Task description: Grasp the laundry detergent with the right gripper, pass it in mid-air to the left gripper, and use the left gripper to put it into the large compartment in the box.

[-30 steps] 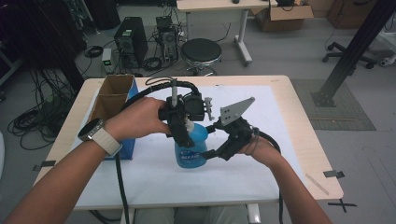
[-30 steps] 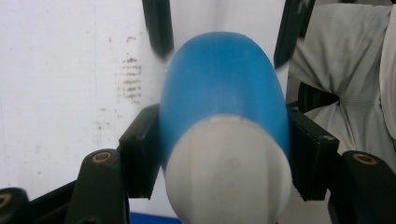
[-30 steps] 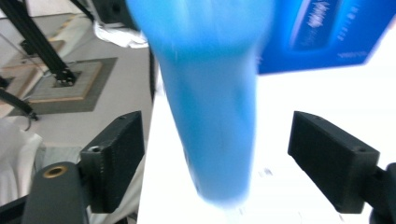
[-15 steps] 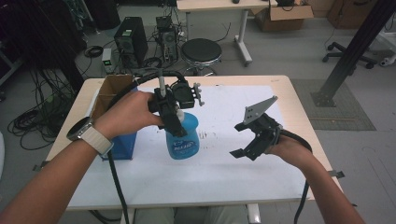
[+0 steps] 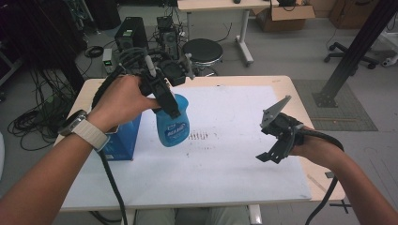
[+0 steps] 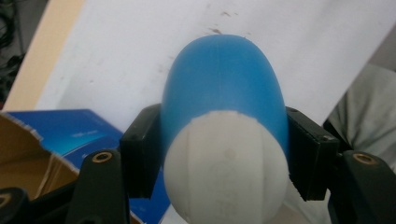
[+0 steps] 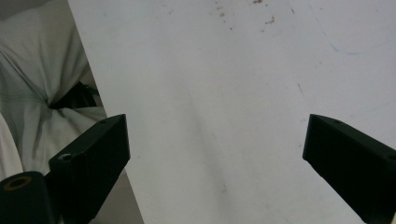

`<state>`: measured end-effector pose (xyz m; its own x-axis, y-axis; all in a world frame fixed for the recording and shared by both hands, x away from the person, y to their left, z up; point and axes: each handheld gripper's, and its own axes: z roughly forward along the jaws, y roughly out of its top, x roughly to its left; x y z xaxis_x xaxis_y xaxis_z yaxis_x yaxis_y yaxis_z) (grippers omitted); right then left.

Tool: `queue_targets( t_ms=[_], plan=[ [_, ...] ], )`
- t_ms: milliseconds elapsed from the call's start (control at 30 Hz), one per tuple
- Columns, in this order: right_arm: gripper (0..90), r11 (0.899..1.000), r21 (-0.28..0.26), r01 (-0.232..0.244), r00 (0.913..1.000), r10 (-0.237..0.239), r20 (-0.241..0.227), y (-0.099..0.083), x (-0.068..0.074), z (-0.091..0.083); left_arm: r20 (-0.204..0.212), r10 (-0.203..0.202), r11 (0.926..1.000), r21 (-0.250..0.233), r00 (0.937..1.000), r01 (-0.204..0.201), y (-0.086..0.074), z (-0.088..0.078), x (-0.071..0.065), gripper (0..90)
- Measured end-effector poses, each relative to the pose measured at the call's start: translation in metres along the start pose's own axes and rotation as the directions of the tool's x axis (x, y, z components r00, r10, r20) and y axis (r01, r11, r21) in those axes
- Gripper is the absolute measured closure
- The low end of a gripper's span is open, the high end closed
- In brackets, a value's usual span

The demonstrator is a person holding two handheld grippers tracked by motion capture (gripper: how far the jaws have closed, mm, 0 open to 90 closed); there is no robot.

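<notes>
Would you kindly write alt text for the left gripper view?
The left tongs clamp a blue bottle by its white top, one black jaw on each side. Below lie a white sheet and, at lower left, an open blue box.

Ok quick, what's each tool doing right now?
Left tool: closed on the blue bottle.
Right tool: open, holding nothing.

High view overlooks table; gripper views face it closely
</notes>
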<state>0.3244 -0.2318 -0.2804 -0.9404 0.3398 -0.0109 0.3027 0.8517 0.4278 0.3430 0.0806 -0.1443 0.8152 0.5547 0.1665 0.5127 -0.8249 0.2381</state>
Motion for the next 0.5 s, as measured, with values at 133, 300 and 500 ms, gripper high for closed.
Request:
queue_targets(
  t_ms=[133,300,500],
  plan=[
    [7.2,1.000,0.023,-0.003,0.9999,0.002,0.012,-0.004,-0.002,-0.006,-0.033,-0.077,0.9970,-0.010,0.9965,0.076,0.000,-0.010,0.009,38.1],
    [7.4,0.999,0.052,-0.013,0.9996,0.012,0.027,-0.008,-0.004,-0.008,-0.038,-0.184,0.9828,-0.016,0.9821,0.184,-0.003,-0.019,0.024,38.1],
    [7.7,0.997,0.074,-0.007,0.9994,0.004,0.036,-0.009,-0.005,-0.012,-0.080,-0.315,0.9491,-0.042,0.9458,0.312,-0.009,-0.029,0.043,38.2]
  ],
)
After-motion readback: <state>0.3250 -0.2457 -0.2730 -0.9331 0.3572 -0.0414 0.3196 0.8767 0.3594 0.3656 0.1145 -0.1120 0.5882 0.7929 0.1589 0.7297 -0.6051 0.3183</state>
